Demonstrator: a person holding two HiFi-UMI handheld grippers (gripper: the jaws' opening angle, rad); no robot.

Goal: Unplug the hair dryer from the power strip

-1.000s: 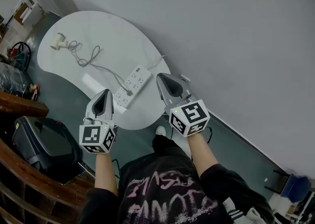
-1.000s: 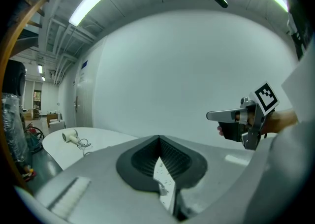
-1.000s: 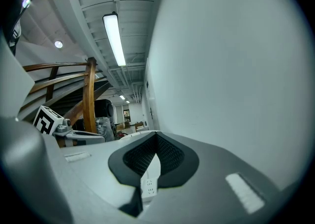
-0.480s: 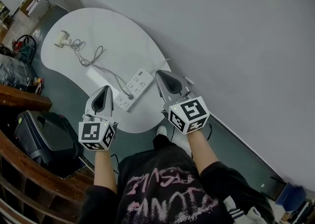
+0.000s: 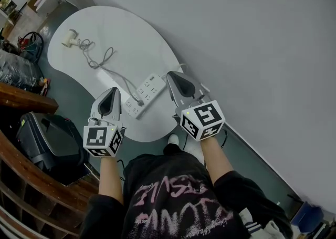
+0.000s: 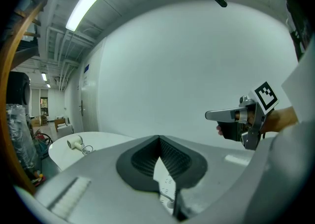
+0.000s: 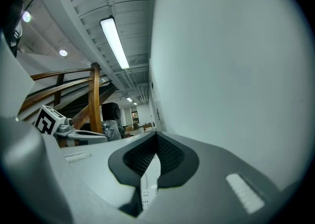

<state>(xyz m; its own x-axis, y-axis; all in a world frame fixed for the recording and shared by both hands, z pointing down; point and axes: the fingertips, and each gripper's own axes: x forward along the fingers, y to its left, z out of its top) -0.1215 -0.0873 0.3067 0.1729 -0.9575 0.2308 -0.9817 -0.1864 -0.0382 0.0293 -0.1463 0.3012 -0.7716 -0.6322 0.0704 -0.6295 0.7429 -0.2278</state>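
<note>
Pale grey wall [image 5: 236, 33] fills most of the head view, and against it stands a smooth white table [image 5: 131, 38] with a rounded, bean-like outline, set on a dark green floor [image 5: 73, 101]. The hair dryer [image 5: 69, 39], small, cream-coloured and pistol-shaped, lies at the far end of the table. Its thin grey cord [image 5: 122, 79] loops loosely across the top and runs to the power strip [image 5: 143, 94], a long white plastic block with rows of sockets lying slantwise near the table's near edge. A dark plug [image 5: 139, 103] sits at the strip's near end, so the dryer appears to be plugged in and the pull not yet made. The left gripper [image 5: 112, 93] hovers just short of that end, and the right gripper [image 5: 172, 78] is beside the strip's other end; this looks like a pairing meant to brace the strip with one while the other draws the plug. Each has grey, matte, wedge-shaped jaws lined with ribbed black rubber, pressed together at the tips with nothing between them. Both carry a cube printed with black-and-white squares. The right gripper points roughly level, the left slightly downward, toward the strip.
</note>
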